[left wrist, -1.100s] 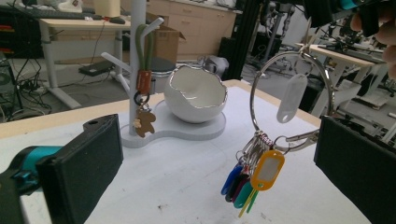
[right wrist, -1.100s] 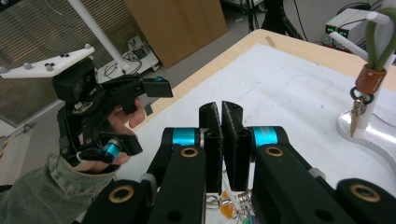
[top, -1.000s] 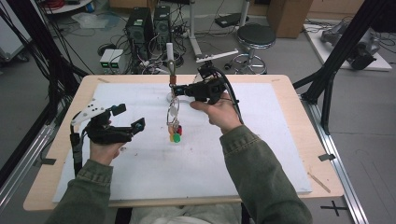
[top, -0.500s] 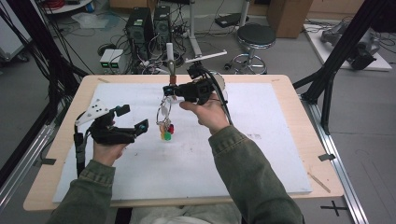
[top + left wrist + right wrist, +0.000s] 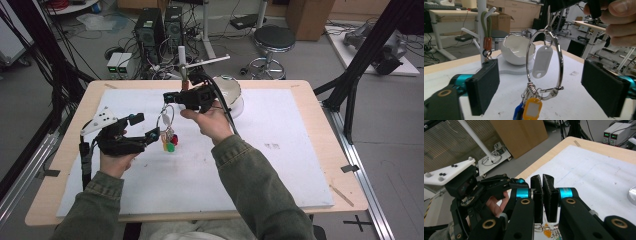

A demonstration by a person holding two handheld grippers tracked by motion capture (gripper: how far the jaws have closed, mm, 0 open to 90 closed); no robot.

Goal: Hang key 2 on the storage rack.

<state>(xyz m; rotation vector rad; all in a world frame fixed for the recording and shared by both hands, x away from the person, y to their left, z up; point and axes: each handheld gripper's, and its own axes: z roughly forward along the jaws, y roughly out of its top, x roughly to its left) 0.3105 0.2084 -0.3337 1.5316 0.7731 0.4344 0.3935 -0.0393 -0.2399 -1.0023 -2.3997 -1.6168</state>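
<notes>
dangling from the clenched right gripper (image 5: 169, 96), a key ring (image 5: 546, 60) (left gripper (image 5: 540, 87) released, closing)

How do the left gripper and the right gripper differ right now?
The right gripper is shut on the key ring, holding it up so the tags hang over the table; the left gripper is open, its jaws just closing, its pads either side of the ring without touching. The right is held higher, the left low beside the tags. Both have black jaws.
</notes>
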